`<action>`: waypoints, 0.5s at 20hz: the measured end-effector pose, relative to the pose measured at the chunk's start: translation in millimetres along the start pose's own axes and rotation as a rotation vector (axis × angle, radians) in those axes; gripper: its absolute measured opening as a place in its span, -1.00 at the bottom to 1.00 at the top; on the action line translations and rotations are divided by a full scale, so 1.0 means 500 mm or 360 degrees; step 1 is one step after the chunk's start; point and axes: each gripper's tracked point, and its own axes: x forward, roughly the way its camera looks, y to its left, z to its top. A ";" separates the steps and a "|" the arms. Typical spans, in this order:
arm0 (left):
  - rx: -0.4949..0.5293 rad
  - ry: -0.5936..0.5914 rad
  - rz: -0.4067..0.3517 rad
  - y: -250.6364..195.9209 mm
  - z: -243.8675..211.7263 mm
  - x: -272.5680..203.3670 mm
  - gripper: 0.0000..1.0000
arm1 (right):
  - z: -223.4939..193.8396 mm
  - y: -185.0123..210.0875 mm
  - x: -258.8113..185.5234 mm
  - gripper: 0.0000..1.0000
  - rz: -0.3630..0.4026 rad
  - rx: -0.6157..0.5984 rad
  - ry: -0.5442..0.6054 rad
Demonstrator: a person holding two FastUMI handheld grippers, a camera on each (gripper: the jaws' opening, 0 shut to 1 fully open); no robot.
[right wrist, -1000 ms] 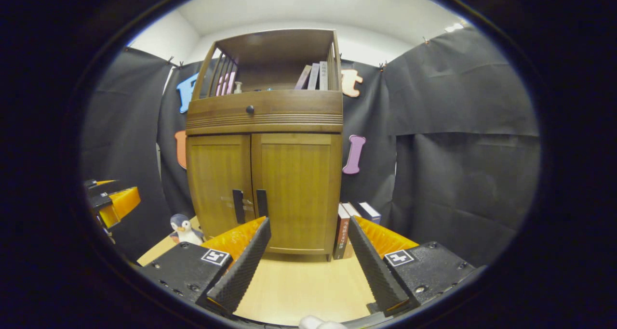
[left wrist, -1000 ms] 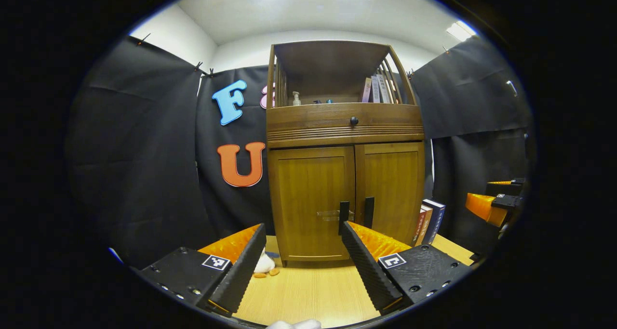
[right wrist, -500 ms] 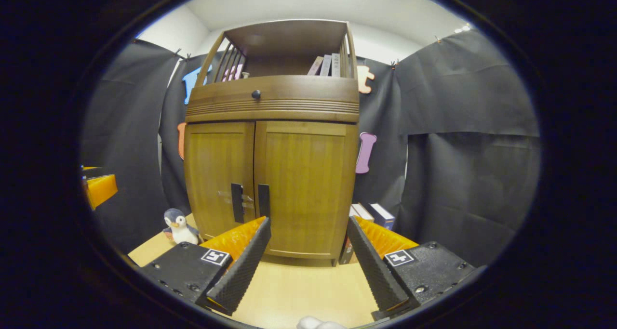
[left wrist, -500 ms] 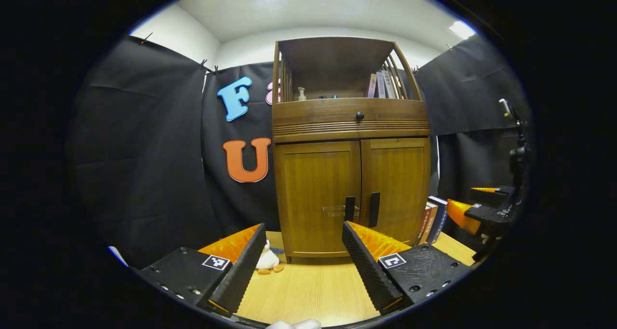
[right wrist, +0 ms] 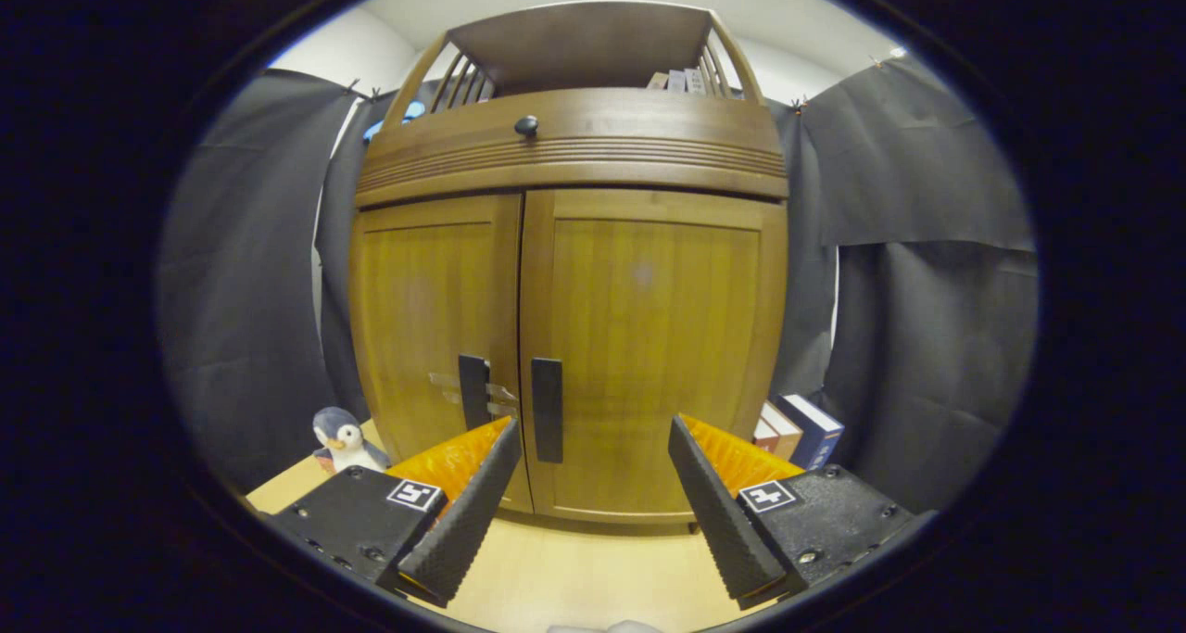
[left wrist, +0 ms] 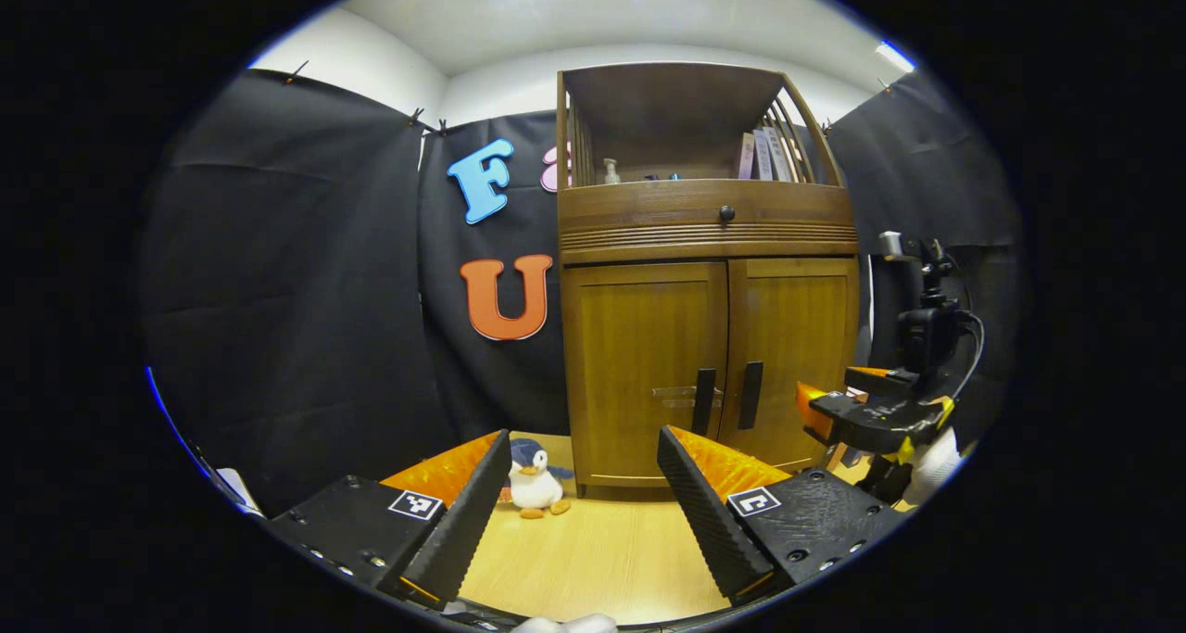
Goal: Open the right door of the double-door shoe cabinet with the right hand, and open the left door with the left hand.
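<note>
- Left gripper view: the left gripper (left wrist: 584,485) hovers over the tabletop (left wrist: 593,559), jaws wide apart and empty. The shoe cabinet (left wrist: 709,336) stands ahead to the right, both doors closed, with the left door handle (left wrist: 704,401) and right door handle (left wrist: 750,395) side by side. A toy penguin (left wrist: 536,477) sits at its left foot. The right gripper (left wrist: 815,409) shows farther right, close to the right door (left wrist: 792,355).
- Right gripper view: the right gripper (right wrist: 593,494) has jaws wide and empty, near the right door (right wrist: 649,346), whose handle (right wrist: 547,422) sits just above the left finger (right wrist: 463,512). Books (right wrist: 801,429) lean beside the cabinet's right side.
</note>
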 end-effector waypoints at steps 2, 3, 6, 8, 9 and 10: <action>-0.0005 0.0012 0.0021 0.009 -0.004 -0.005 0.92 | -0.001 0.010 0.045 1.00 -0.0006 -0.0008 0.0006; -0.0003 0.0016 0.0033 0.011 -0.002 -0.007 0.92 | -0.001 0.017 0.064 1.00 -0.0009 -0.0018 0.0006; 0.0000 0.0015 0.0053 0.015 -0.001 -0.013 0.92 | -0.007 0.038 0.112 1.00 -0.0010 -0.0043 0.0023; 0.0008 0.0018 0.0060 0.014 0.000 -0.017 0.92 | -0.011 0.049 0.140 1.00 -0.0008 -0.0062 0.0044; 0.0014 0.0021 0.0060 0.012 -0.001 -0.019 0.92 | -0.015 0.055 0.150 1.00 -0.0013 -0.0068 0.0060; 0.0017 0.0030 0.0062 0.012 -0.003 -0.022 0.92 | -0.017 0.059 0.158 0.98 -0.0012 -0.0069 0.0075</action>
